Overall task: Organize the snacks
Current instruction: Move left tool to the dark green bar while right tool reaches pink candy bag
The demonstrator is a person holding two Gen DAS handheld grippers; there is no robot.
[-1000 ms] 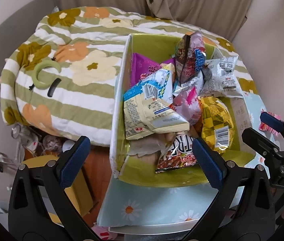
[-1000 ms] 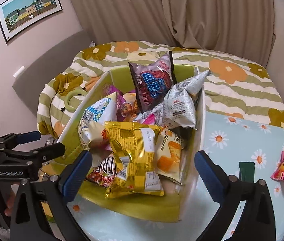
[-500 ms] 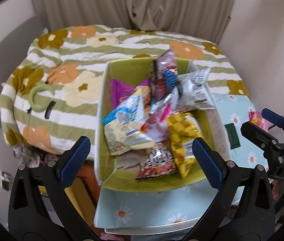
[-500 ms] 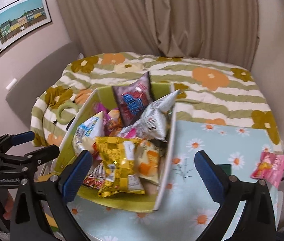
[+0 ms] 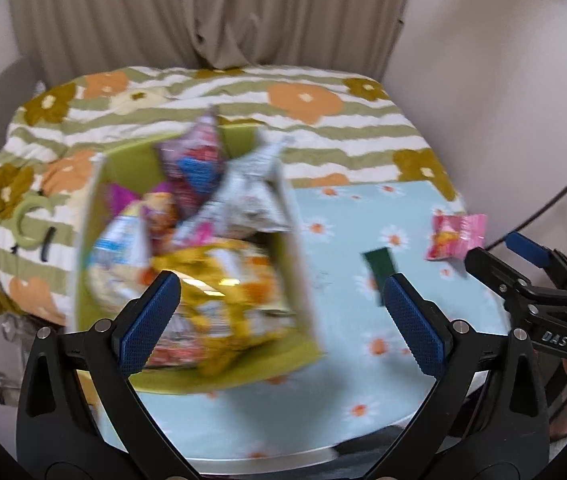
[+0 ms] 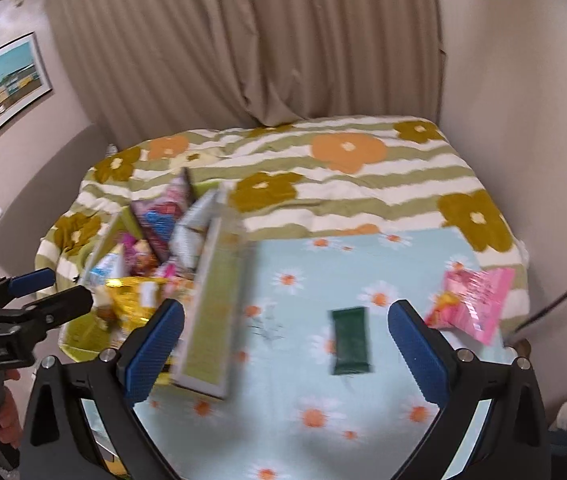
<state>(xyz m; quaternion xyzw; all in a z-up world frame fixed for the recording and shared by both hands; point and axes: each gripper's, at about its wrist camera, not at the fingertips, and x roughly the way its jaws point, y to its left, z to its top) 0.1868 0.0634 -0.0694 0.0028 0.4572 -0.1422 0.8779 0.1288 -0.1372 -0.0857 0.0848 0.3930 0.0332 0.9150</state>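
Fingers spread, daisy tablecloth, floral bedspread, beige curtain

Soft indoor light, heavy motion blur

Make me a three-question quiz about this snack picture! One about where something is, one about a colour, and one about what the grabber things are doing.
1. Where is the dark green packet?
A. inside the box
B. on the daisy tablecloth
C. on the bed

2. What colour is the snack bag lying outside the box?
A. pink
B. blue
C. black

3. What is the right gripper doing?
A. squeezing a bag
B. open, holding nothing
C. shut on the box

Answers: 1 B, it lies flat on the cloth beside the box. 2 A, its wrapper is pink. 3 B, its jaws are spread with nothing between them.
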